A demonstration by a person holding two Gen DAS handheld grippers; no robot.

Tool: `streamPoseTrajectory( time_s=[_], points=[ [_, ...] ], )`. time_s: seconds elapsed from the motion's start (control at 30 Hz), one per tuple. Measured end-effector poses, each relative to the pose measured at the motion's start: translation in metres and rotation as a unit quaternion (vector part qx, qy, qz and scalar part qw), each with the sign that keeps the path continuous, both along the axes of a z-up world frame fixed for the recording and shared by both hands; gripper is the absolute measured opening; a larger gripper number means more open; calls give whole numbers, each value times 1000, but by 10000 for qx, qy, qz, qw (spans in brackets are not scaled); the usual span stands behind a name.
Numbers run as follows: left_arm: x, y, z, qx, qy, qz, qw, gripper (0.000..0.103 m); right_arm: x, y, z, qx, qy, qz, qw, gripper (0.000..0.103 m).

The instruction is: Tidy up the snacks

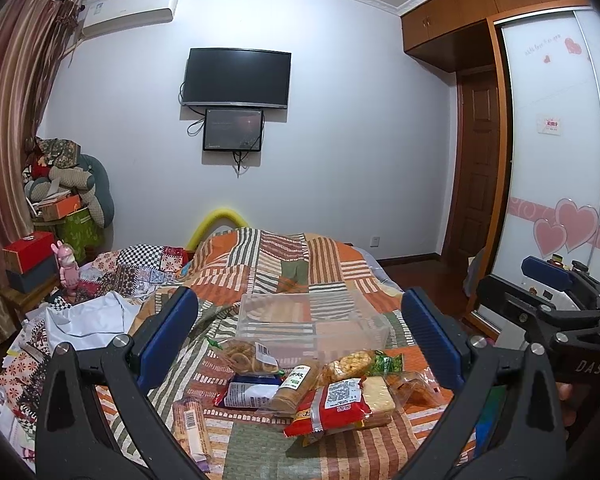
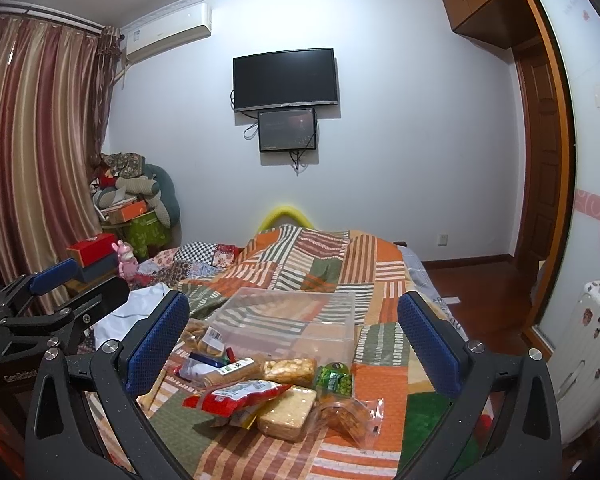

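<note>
A pile of snack packets lies on the patchwork quilt (image 1: pixel 284 268): a red packet (image 1: pixel 332 406) (image 2: pixel 236 396), a pale cracker block (image 2: pixel 286 412), a tan biscuit sleeve (image 1: pixel 296 384), a bag of ring crackers (image 1: pixel 246 356), a green packet (image 2: pixel 334 378) and a clear bag of orange snacks (image 2: pixel 350 412). A clear plastic box (image 1: pixel 312 320) (image 2: pixel 288 316) stands empty just behind the pile. My left gripper (image 1: pixel 300 336) is open above the pile. My right gripper (image 2: pixel 294 332) is open above it too, holding nothing.
A long biscuit pack (image 1: pixel 192 428) lies apart at the left. White cloth (image 1: pixel 88 316) and clutter sit on the bed's left side. Boxes and a pink doll (image 1: pixel 69 266) stand by the curtain. A wardrobe (image 1: pixel 556 152) and white suitcase (image 2: pixel 588 356) are at right.
</note>
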State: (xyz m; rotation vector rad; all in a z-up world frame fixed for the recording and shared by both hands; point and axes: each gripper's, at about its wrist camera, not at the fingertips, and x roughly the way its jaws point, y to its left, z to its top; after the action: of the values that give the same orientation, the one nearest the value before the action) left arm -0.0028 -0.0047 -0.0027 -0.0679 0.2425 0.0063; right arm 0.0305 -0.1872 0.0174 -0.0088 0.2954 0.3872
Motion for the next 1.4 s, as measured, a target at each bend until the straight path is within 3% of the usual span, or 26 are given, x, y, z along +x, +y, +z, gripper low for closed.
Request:
streamPoseTrajectory(
  time_s=[1.4],
  points=[
    [1,2,-4,-32,28,91,9999,103,3,1,-4,70,88,112,9999,103]
  ],
)
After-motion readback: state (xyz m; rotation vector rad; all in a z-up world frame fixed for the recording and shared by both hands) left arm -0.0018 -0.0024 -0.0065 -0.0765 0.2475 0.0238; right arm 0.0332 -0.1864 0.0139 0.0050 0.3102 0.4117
